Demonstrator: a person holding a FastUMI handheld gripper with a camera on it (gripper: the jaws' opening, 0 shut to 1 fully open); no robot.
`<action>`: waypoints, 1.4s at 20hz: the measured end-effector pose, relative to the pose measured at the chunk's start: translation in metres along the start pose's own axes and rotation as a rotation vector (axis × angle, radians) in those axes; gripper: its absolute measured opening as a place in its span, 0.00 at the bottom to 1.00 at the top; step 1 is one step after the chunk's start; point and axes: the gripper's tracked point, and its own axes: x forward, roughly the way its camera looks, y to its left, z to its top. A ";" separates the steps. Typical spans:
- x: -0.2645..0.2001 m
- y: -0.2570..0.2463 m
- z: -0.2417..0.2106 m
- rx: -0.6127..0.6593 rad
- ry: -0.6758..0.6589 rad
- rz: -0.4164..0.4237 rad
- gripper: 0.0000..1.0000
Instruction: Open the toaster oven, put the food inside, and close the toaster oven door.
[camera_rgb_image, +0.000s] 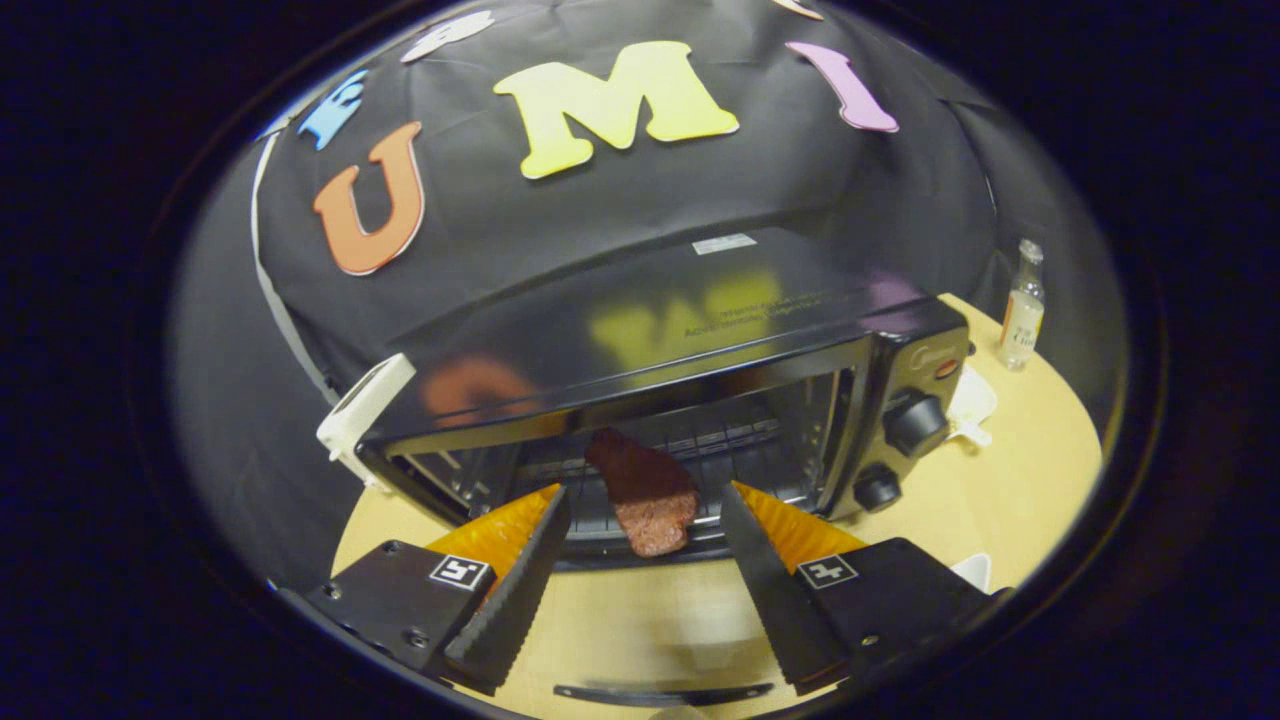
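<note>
I see my gripper (645, 520) spread wide, holding nothing. The food (645, 490) lies on the rack at the toaster oven's (700, 330) open mouth, just beyond the fingertips.

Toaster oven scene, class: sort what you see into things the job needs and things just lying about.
Needed:
toaster oven, door open
meat, resting on the oven rack
claw, open, fingers either side of the meat

Lying about:
small bottle on the table
white thing beside the oven
</note>
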 end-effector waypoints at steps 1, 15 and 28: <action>-0.011 -0.002 -0.002 -0.024 0.004 0.000 0.97; -0.139 -0.085 -0.082 -0.191 0.166 -0.098 0.97; -0.116 -0.047 -0.196 -0.199 0.390 -0.025 0.97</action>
